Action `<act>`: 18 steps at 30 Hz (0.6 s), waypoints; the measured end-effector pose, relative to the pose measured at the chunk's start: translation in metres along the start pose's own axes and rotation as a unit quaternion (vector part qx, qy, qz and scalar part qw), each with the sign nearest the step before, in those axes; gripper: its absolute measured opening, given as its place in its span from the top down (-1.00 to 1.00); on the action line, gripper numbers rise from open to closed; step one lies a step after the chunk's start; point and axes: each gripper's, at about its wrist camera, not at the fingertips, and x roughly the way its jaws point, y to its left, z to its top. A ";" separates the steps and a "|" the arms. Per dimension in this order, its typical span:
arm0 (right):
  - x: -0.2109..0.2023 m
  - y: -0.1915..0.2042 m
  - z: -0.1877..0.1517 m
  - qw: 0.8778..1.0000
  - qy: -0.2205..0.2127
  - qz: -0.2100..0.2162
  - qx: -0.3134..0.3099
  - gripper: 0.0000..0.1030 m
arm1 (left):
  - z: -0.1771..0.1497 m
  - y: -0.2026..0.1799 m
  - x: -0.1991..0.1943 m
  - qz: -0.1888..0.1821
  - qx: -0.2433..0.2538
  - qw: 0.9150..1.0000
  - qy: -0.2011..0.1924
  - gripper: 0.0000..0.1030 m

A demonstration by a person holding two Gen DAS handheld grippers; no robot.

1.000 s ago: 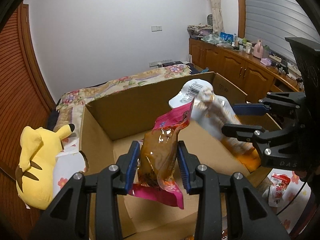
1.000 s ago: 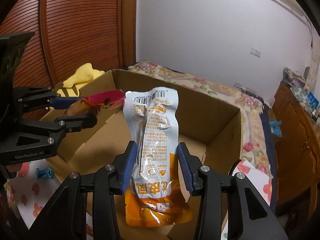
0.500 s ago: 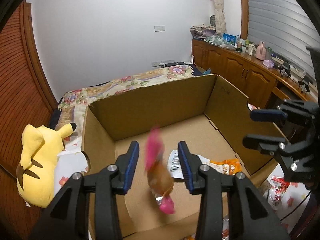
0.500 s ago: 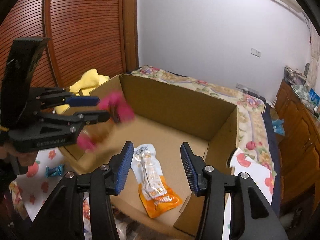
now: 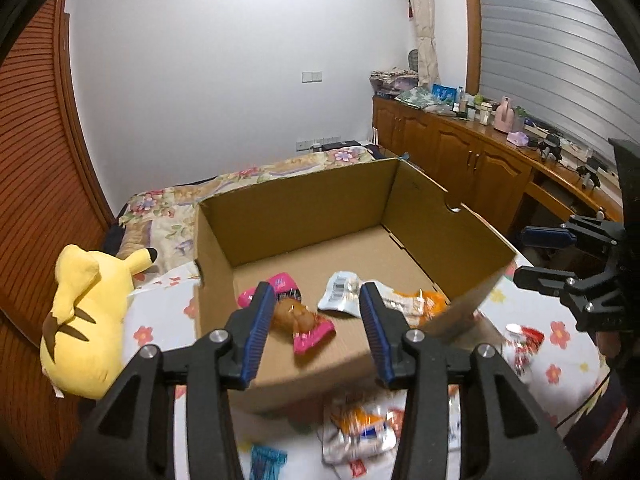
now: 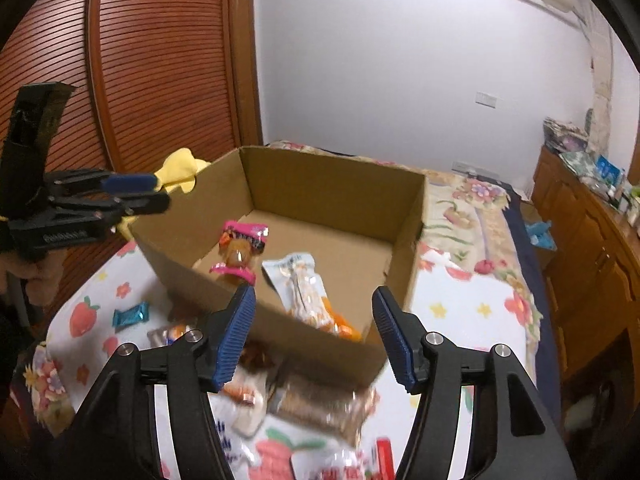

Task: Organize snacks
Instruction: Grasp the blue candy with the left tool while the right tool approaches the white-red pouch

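An open cardboard box (image 5: pixel 304 208) (image 6: pixel 332 184) stands on the flowered bedcover. On its floor lie a pink-and-brown snack pack (image 5: pixel 298 316) (image 6: pixel 240 250) and a white-and-orange pack (image 5: pixel 384 300) (image 6: pixel 306 292). My left gripper (image 5: pixel 316 328) is open and empty above the box's near wall; it also shows at the left of the right wrist view (image 6: pixel 156 192). My right gripper (image 6: pixel 314 332) is open and empty over the box's near edge; it shows at the right of the left wrist view (image 5: pixel 528 256). Several loose snack packs (image 5: pixel 360 428) (image 6: pixel 308 400) lie in front of the box.
A yellow plush toy (image 5: pixel 88 320) lies left of the box. A teal candy (image 6: pixel 130 314) and a red-white pack (image 5: pixel 520 344) lie on the cover. Wooden cabinets (image 5: pixel 472 168) line the right wall; a slatted wooden door (image 6: pixel 160 60) stands to the left.
Both grippers opened and dropped their packs into the box. The packs now lie on the box floor. Both grippers have pulled back towards the near side.
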 end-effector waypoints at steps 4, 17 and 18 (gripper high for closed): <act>-0.015 0.000 -0.021 1.000 0.007 -0.013 0.010 -0.21 | -0.021 -0.001 -0.024 -0.005 0.000 1.000 -0.003 0.12; -0.042 -0.006 -0.094 0.998 0.030 -0.030 0.056 -0.22 | -0.094 0.009 -0.039 0.002 -0.012 1.000 0.025 0.07; -0.042 -0.008 -0.098 0.997 0.032 -0.032 0.059 -0.22 | -0.099 0.011 -0.036 0.003 -0.013 0.999 0.029 0.07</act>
